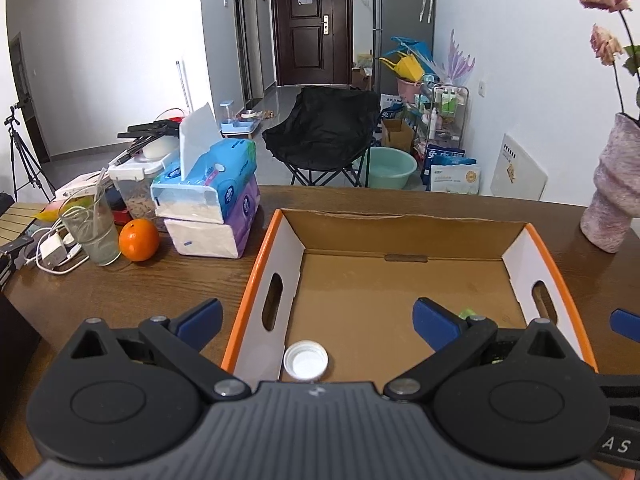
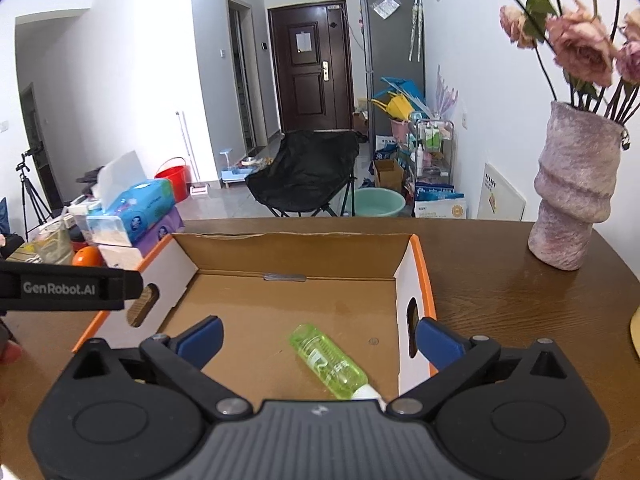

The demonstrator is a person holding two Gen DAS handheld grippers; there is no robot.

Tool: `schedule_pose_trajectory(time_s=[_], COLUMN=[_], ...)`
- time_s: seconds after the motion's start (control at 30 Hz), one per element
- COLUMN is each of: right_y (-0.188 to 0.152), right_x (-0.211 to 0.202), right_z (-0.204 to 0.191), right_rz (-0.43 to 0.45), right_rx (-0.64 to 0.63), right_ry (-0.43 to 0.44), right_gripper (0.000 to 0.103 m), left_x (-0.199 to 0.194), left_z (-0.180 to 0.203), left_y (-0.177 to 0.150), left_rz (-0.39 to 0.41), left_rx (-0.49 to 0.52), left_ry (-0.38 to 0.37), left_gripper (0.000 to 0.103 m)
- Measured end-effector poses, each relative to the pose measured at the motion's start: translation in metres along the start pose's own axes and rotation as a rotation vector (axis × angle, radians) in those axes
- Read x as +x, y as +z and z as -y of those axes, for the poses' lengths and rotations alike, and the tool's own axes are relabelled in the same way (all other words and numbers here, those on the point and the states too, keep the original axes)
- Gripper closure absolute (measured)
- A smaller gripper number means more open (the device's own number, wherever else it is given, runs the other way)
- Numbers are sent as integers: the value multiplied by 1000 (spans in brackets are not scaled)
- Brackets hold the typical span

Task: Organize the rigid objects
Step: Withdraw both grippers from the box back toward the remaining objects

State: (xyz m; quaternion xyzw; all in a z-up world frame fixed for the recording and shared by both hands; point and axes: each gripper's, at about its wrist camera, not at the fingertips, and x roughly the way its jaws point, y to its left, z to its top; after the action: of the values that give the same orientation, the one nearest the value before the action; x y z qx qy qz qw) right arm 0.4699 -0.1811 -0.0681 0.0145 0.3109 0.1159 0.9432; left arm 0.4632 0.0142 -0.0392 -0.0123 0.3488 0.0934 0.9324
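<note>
Brown wooden counter (image 2: 500, 300) carries an open cardboard box (image 2: 288, 252) with orange rims, the landmark here. Left of the box: stacked tissue packs (image 1: 212, 208), a glass (image 1: 94, 228), an orange (image 1: 139, 239). Right of the box: a pink vase (image 2: 572, 192).

Inside the box, 2 items lie on the floor: a green bottle (image 2: 328, 360) near the right wall, and a white cap (image 1: 306, 361) at the near-left corner, open side up. The bottle lies flat, long axis diagonal, white-capped end toward the near-right corner, base toward the box middle.

Left gripper (image 1: 318, 316) and right gripper (image 2: 318, 338) both have jaws spread wide, nothing between them, hovering over the near edge of the box.

Judgement: drop-off step looks done; next move calls for pulling clear and finding another rigid item outside the box.
</note>
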Motion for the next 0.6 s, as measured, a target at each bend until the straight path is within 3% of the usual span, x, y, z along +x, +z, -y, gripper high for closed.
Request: schedule_pose_trajectory(time_s=[0.6], right_y=[-34], right_x=[-113], right_z=[-17], right_rz=[139], right_rx=[-52], right_ry=[38], right_gripper=[0], left_x=[-99], left_z=[-18], left_y=[-41], left_rz=[130], left_rx=[-10], left_ry=[-10], left_gripper=[0])
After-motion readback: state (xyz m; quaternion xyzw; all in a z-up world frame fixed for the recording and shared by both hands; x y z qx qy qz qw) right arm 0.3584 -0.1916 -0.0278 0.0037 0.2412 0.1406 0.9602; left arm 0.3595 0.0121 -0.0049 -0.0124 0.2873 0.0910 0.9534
